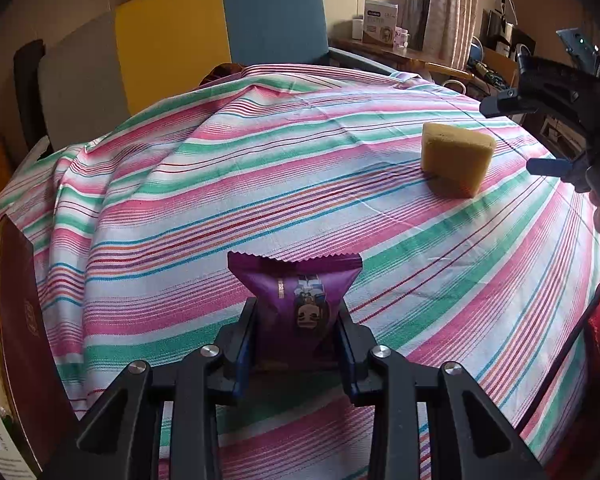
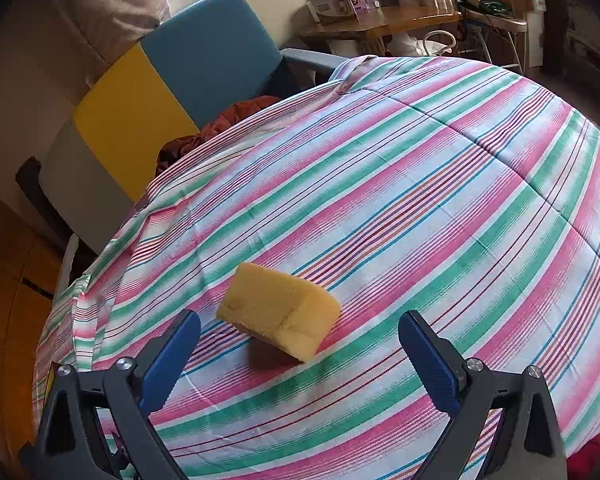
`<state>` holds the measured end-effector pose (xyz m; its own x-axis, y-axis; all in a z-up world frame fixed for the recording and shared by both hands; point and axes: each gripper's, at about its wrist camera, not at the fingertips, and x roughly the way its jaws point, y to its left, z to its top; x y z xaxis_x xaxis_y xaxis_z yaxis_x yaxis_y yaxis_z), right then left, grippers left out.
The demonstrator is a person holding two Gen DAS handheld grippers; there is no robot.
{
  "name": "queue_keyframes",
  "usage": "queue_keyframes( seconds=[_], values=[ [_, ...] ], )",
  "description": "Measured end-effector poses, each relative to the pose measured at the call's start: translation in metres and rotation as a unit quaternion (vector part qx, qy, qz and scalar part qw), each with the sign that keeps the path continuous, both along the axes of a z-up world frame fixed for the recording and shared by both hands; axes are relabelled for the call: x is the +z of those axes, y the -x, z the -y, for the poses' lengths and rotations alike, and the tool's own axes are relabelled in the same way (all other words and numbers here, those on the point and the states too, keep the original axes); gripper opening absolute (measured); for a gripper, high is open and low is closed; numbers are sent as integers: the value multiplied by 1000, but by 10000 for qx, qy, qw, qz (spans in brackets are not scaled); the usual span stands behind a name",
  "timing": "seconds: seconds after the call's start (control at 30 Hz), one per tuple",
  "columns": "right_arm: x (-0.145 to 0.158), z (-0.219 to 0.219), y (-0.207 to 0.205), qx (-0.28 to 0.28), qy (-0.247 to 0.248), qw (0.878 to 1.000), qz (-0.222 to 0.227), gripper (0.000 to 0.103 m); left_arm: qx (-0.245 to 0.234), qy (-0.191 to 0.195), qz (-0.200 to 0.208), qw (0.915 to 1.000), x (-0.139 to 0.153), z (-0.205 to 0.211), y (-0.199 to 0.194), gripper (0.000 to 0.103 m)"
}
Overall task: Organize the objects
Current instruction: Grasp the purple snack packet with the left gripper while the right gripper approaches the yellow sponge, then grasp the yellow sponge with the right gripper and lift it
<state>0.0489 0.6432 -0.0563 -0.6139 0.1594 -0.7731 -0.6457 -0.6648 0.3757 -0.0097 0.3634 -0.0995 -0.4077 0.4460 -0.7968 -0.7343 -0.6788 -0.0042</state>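
Note:
My left gripper (image 1: 298,320) is shut on a purple snack packet (image 1: 296,292) and holds it just above the striped tablecloth (image 1: 220,184). A yellow sponge (image 1: 456,156) lies on the cloth at the right. In the right wrist view the sponge (image 2: 278,312) lies a little ahead of my right gripper (image 2: 300,344), slightly left of centre. The right gripper is open and empty, with its blue pads wide apart. The right gripper also shows in the left wrist view (image 1: 524,136), close to the sponge's right side.
A dark red box (image 1: 24,336) with items inside stands at the left edge of the table. A blue and yellow chair (image 1: 220,36) stands behind the table. A wooden desk (image 2: 380,20) with boxes stands at the back right.

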Motion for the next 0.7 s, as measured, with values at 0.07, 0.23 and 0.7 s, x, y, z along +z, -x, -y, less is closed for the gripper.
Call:
queue_keyframes(
  seconds=[0.07, 0.23, 0.7],
  values=[
    [-2, 0, 2, 27, -6, 10000, 39, 100, 2, -45, 12, 10000, 0, 2, 1, 35],
    [-6, 2, 7, 75, -81, 9999, 133, 100, 25, -137, 39, 9999, -1, 3, -1, 35],
    [-13, 17, 31, 641, -579, 9953, 429, 103, 47, -323, 147, 9994, -3, 6, 2, 34]
  ],
)
